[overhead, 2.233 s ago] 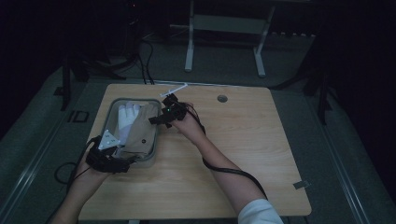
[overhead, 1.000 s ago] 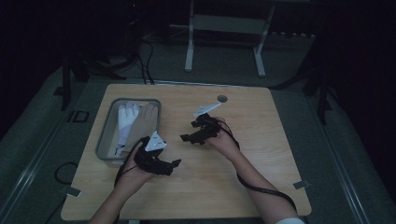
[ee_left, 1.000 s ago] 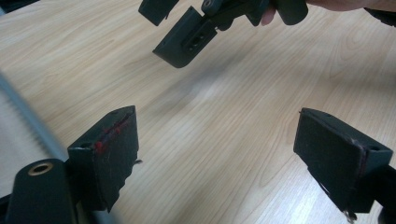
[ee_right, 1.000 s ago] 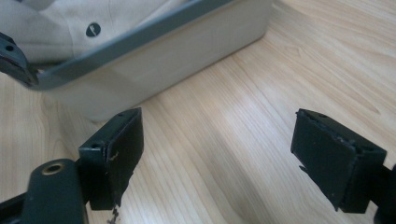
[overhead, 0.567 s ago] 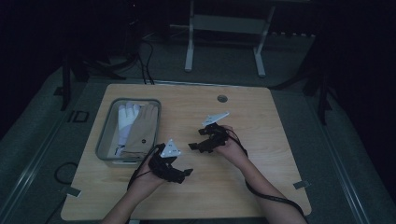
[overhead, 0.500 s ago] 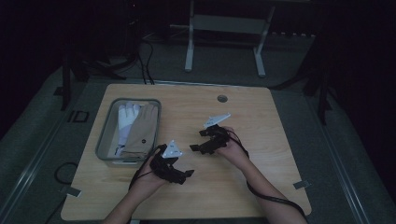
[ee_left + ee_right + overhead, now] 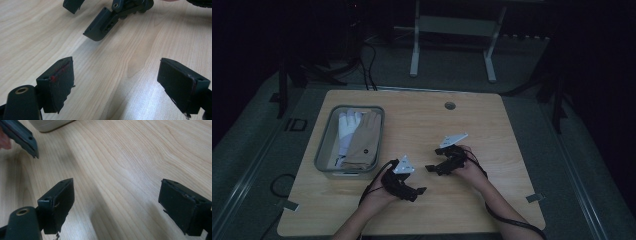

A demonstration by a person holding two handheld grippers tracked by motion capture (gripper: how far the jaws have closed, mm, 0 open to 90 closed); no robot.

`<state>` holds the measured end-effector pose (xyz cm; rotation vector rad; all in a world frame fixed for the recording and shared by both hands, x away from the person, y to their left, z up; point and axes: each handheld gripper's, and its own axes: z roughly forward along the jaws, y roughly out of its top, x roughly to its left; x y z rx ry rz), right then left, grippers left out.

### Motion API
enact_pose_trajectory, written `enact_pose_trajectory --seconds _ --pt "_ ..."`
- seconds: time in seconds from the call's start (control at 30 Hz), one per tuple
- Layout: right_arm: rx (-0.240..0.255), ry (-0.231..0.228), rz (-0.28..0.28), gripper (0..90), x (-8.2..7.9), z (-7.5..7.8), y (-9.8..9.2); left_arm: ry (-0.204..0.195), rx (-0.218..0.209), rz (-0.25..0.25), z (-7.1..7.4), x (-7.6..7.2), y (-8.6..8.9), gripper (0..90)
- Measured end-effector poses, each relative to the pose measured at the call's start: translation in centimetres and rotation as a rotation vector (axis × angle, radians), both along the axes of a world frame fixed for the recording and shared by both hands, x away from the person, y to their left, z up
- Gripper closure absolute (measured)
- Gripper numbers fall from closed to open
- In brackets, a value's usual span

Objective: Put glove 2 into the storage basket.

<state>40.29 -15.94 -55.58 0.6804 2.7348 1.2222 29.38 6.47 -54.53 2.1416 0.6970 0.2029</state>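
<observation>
A grey tray (image 7: 323, 150) at the table's left holds a white glove (image 7: 346, 131) and a tan glove (image 7: 364, 142). My left gripper (image 7: 416, 191) is low over the bare wood in front of the tray, pointing right. Its jaws stand wide apart with nothing between them in the left gripper view (image 7: 117, 82). My right gripper (image 7: 433, 168) is just beyond it, pointing left, also open and empty in its own view (image 7: 117, 202). The two grippers' tips face each other a short way apart. The right gripper's jaws show at the top of the left gripper view.
The wooden table (image 7: 492, 200) has a round cable hole (image 7: 450, 106) near its far edge. A corner of the tray (image 7: 50, 125) shows in the right gripper view. Cables trail from both grippers across the front of the table. Dark floor and a stand lie beyond.
Both hands have come away from the tray, moving right and toward the table's front edge, and have sunk closer to the wood. Both grippers' jaws have stayed wide apart and empty.
</observation>
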Motion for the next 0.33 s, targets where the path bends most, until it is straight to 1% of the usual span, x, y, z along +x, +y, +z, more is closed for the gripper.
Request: enact_pose_trajectory --seconds 0.07,0.1,0.13,0.23,0.27,0.33 --pt "-0.002 -0.004 0.007 13.4 -0.21 -0.21 -0.27 0.005 -0.006 -0.004 -0.31 -0.01 -0.15 14.4" --pt "-0.004 -0.016 0.004 13.5 -0.31 -0.34 -0.41 0.009 -0.012 -0.006 -0.42 -0.02 -0.21 14.4" --pt "-0.002 -0.018 0.004 13.5 -0.40 -0.40 -0.50 0.012 -0.018 -0.007 -0.52 -0.04 -0.27 14.4" --pt "-0.001 -0.037 0.000 13.8 -0.58 -0.48 -0.67 0.015 -0.021 -0.015 -0.70 -0.13 -0.41 14.4" --pt "0.002 -0.035 0.002 13.8 -0.61 -0.55 -0.69 0.014 -0.022 -0.017 -0.77 -0.14 -0.44 14.4" --pt "-0.011 -0.047 0.002 13.8 -0.64 -0.68 -0.70 0.017 -0.029 -0.022 -0.87 -0.15 -0.45 14.4"
